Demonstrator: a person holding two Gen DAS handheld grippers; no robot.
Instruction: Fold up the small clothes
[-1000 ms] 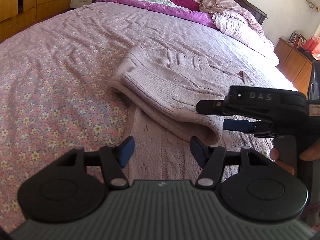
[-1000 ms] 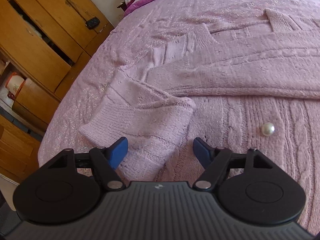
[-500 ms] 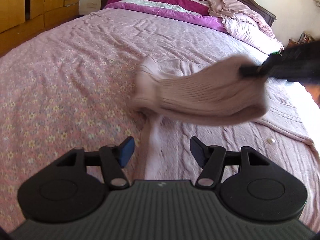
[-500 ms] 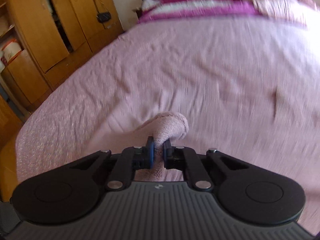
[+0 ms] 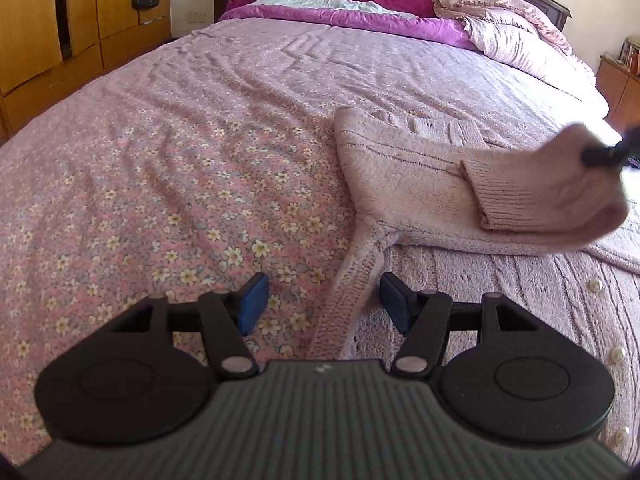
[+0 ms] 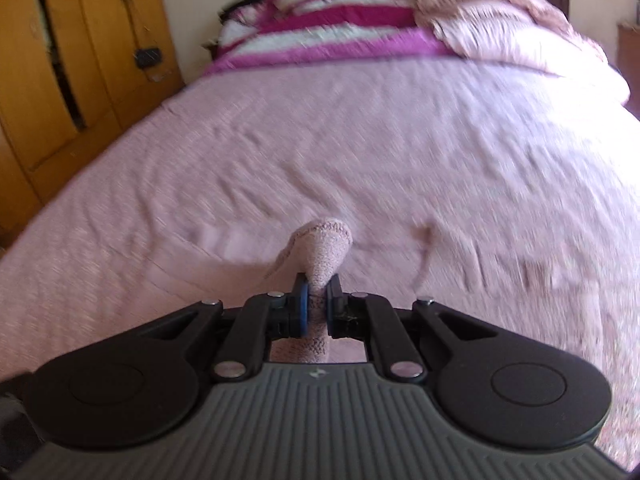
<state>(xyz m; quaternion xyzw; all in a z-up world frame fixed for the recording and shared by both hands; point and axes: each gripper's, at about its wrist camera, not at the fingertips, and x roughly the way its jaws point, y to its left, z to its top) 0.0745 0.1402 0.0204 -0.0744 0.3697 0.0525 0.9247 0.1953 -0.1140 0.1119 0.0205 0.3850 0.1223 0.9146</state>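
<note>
A pale pink knit cardigan [image 5: 404,184] with pearl buttons lies on the bed. My right gripper [image 6: 316,308] is shut on the sleeve cuff [image 6: 326,246] and holds it raised above the cardigan's body. In the left wrist view the lifted cuff [image 5: 532,192] hangs at the right, pinched by the right gripper's tip [image 5: 604,154]. My left gripper [image 5: 322,302] is open, low over the cardigan's left side edge [image 5: 348,300], which runs between its fingers untouched.
The bed has a pink floral sheet [image 5: 160,184]. A magenta striped quilt [image 5: 352,4] and pink bedding are piled at the headboard. Wooden wardrobes [image 5: 60,28] stand on the left, with a small black bag hanging. A wooden nightstand [image 5: 620,76] is at the far right.
My right gripper closed on the sleeve cuff, lifted it and carried it to the right across the cardigan. My left gripper stayed open.
</note>
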